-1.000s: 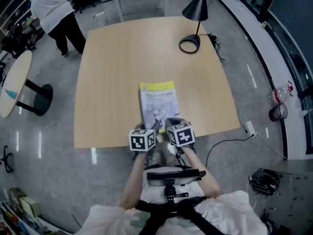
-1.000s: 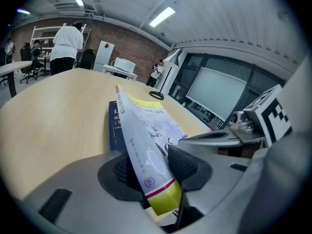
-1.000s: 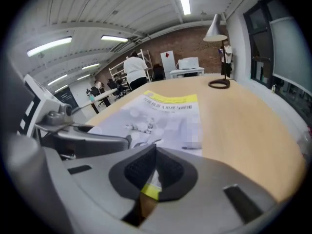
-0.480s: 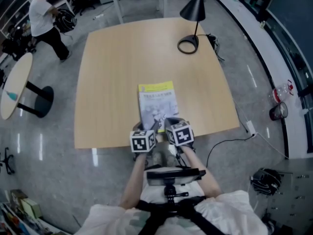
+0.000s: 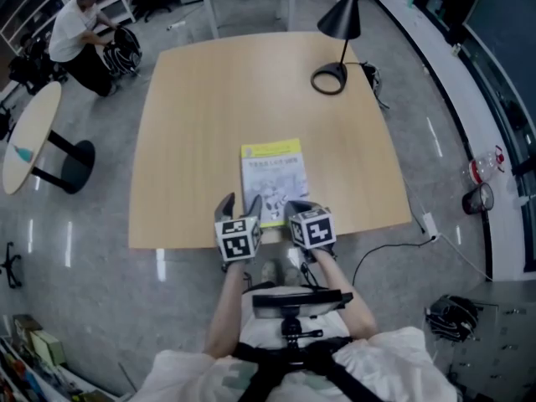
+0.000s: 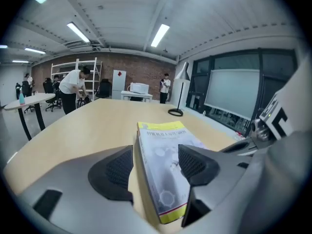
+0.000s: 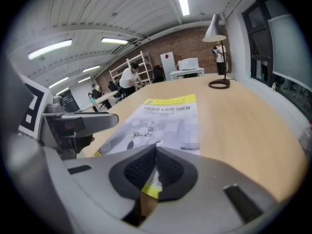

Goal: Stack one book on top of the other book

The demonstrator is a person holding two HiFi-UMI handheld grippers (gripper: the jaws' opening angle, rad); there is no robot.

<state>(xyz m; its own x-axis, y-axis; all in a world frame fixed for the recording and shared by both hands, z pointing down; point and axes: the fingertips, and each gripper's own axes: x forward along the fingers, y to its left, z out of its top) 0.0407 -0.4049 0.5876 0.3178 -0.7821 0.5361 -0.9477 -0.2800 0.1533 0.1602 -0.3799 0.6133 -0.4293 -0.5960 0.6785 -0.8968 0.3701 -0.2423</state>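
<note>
Left tongs (image 5: 238, 203) lifted, just opening astride book (image 5: 272, 174) lying lengthwise away; right tongs (image 7: 155, 165) clenched.

L claw (image 5: 238, 205) — wider now, book (image 5: 272, 174) between

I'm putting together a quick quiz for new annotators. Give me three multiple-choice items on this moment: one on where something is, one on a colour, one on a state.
1. Where does the black lamp stand?
A. beside the grippers
B. at the table's far right corner
C. on the floor

2. What colour is the band along the book's far edge?
A. red
B. green
C. yellow

3. How do the left gripper's jaws stand?
A. wide apart
B. pressed together
C. clamped on the lamp

1 B: the head view shows its base there.
2 C: the strip is yellow in every view.
3 A: the jaws have just been opening, with the book's edge between them.
</note>
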